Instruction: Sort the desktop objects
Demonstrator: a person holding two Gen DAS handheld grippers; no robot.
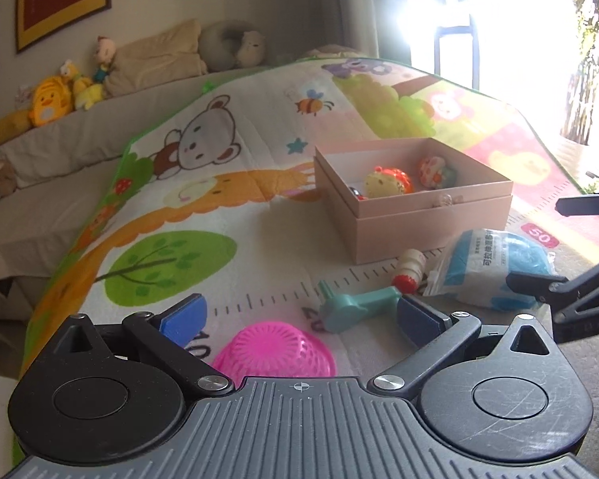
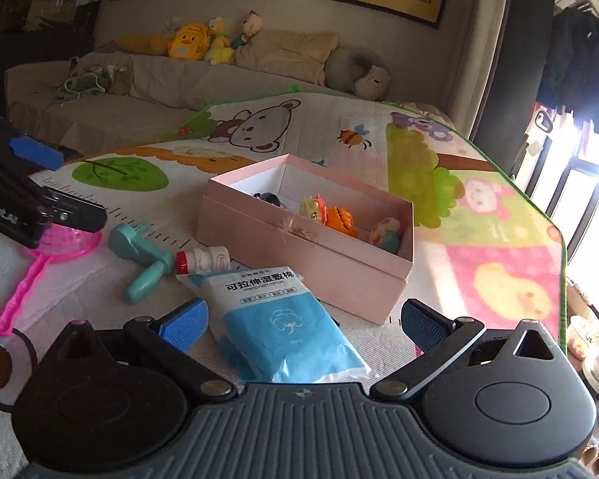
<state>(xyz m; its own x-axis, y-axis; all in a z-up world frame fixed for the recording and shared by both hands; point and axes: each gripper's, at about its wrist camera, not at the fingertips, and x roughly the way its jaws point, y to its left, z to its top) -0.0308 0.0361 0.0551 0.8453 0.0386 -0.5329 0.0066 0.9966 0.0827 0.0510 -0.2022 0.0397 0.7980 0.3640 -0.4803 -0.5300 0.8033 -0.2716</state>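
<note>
My left gripper [image 1: 299, 317] stands spread wide and holds nothing; the pink strainer [image 1: 274, 353] lies dome-up between its blue pads, touching neither as far as I can tell. Just past my right pad lies the teal toy hand-mixer [image 1: 357, 305], and beyond it the small white bottle with a red cap [image 1: 409, 269]. My right gripper [image 2: 304, 317] is likewise released and empty, its fingers straddling the near end of the blue-and-white wet cotton pack [image 2: 289, 327], which lies flat on the cartoon play mat [image 2: 479, 215]. Ahead of both sets of fingers sits the open pink box [image 2: 311, 255], the pack's far corner close to its front wall. Inside it I see a yellow-and-orange toy [image 2: 331, 215], a speckled round toy [image 2: 387, 231] toward the right end, and a small dark item [image 2: 269, 198] toward the left that I cannot make out.
</note>
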